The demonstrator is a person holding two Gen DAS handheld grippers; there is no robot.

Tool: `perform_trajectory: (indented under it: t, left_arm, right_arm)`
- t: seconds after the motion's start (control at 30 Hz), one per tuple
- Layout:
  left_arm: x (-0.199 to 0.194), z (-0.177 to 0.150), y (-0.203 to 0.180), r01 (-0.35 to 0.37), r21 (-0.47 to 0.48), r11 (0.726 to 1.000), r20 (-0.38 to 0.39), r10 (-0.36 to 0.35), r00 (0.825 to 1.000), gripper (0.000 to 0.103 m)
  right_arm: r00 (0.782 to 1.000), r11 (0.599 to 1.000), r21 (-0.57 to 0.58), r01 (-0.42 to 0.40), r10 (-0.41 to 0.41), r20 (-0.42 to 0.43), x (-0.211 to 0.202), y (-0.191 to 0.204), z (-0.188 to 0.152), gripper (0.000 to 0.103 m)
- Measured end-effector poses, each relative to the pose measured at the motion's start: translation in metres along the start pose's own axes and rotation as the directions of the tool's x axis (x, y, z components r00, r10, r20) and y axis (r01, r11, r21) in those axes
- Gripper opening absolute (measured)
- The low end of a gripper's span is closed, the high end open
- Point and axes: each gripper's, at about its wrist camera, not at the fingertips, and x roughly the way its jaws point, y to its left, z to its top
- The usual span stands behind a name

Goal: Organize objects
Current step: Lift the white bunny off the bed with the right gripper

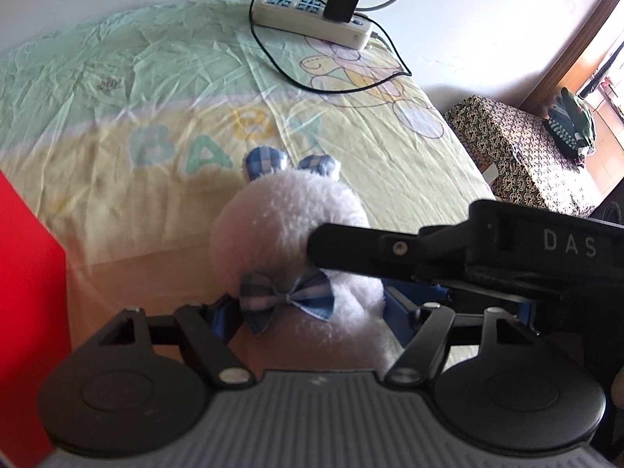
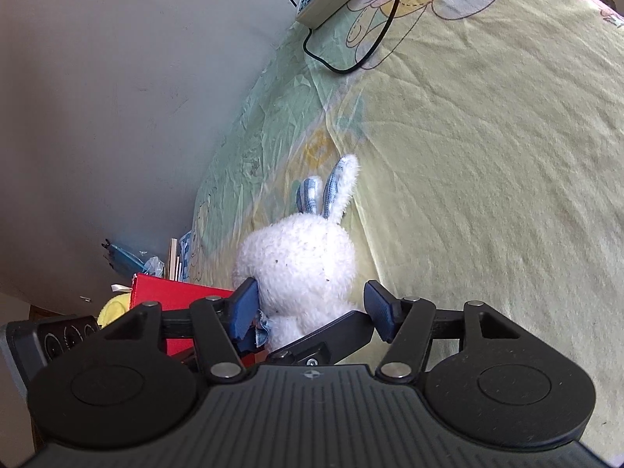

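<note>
Bed (image 1: 117, 89): pale green and yellow sheet, wall on its far side.
Red box (image 2: 175, 296): at the bed's left edge.
Power strip (image 1: 312, 15): far end of the bed, black adapter plugged in.
Plush rabbit (image 1: 288, 226): white, blue checked ears and bow, on the near part of the bed.
Left gripper (image 1: 312, 312): jaws closed on the rabbit's body.
Right gripper (image 2: 312, 308): jaws open either side of the rabbit; right pad clear of it.

Bright daylight from the doorway right of the pale yellow printed bedsheet (image 1: 351, 148), soft shadows, sheet lettering blurred, red box edge (image 1: 23, 292) defocused, fisheye bending with dark corners
</note>
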Motion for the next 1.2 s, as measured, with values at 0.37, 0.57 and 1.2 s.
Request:
perform_trajectory:
  t: [0.37,0.57,1.2]
  left_arm:
    - [-0.009,-0.002,-0.006,0.018,0.005,1.000,0.005,-0.018,1.000,0.068]
    - [-0.017,-0.009,-0.011,0.030,0.008,1.000,-0.009,-0.030,1.000,0.068]
    - [-0.073,-0.071,-0.037,0.007,0.028,1.000,-0.010,-0.007,1.000,0.067]
  right_arm:
    - [1.000,1.000,-0.013,0.000,0.000,0.018,-0.010,0.000,-0.005,0.054]
    - [1.000,0.999,-0.034,0.009,-0.008,0.018,-0.019,0.003,-0.014,0.053]
    - [0.996,0.992,-0.129,0.007,-0.017,-0.082,-0.050,0.025,-0.069,0.054]
